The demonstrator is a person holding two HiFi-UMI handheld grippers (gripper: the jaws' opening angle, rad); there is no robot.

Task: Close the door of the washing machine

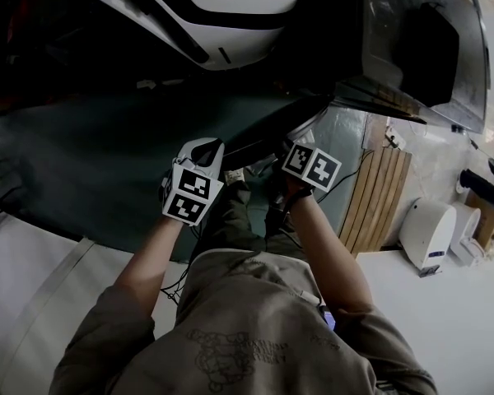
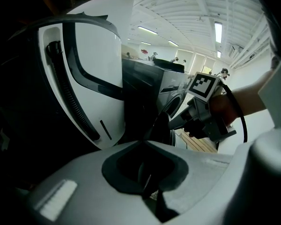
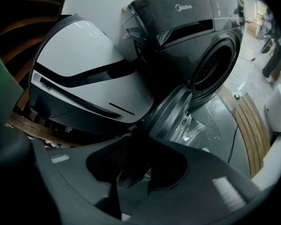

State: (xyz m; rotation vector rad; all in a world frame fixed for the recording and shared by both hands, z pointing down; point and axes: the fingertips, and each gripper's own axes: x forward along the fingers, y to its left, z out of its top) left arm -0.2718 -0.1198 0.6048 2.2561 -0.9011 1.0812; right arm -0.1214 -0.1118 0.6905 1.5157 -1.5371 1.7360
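Note:
The dark grey washing machine (image 1: 420, 48) (image 3: 192, 27) stands ahead on the right, with its round drum opening (image 3: 213, 67) uncovered. Its door (image 1: 263, 134) (image 3: 171, 111) hangs open, swung out towards me and seen nearly edge-on. My left gripper (image 1: 207, 148) (image 2: 143, 142) is shut, its tips close to the door's free edge (image 2: 160, 121). My right gripper (image 1: 286, 151) (image 3: 138, 135) is also shut, right at the door's lower edge. I cannot tell whether either one touches the door. The left gripper view shows the right gripper (image 2: 206, 111) beside the door.
A white and black appliance (image 1: 222, 15) (image 3: 84, 74) (image 2: 93, 69) stands just left of the washer. A wooden slat platform (image 1: 379, 196) (image 3: 250, 125) lies on the floor at the right, with a cable across it. A white device (image 1: 428, 233) sits further right.

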